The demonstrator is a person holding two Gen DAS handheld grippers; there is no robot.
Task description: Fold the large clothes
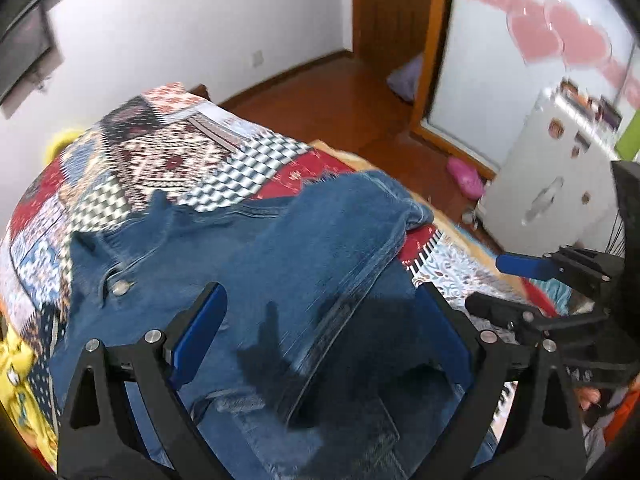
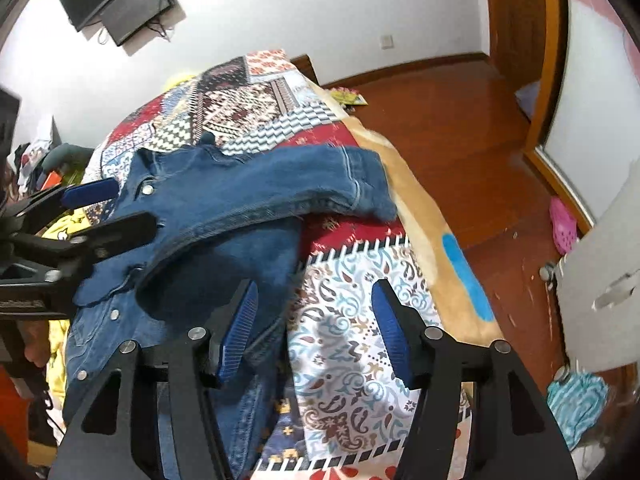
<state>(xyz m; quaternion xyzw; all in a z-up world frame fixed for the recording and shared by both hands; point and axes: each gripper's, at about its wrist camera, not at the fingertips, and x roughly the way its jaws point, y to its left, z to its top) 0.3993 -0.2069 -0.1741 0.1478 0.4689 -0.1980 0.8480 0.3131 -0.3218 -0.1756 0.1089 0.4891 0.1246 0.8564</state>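
Both tongs, left (image 1: 320, 336) and right (image 2: 316, 332), gape above the denim jacket (image 1: 256, 240).

A bed under a patchwork quilt (image 2: 256, 112) stands against white walls (image 2: 280, 12), where a dark television (image 2: 116, 0) hangs. A reddish wooden floor (image 2: 452, 120) runs to a wood-framed sliding door (image 1: 436, 60). A white cabinet (image 1: 548, 176) stands nearby, with a pink slipper (image 2: 562, 220) beside it.
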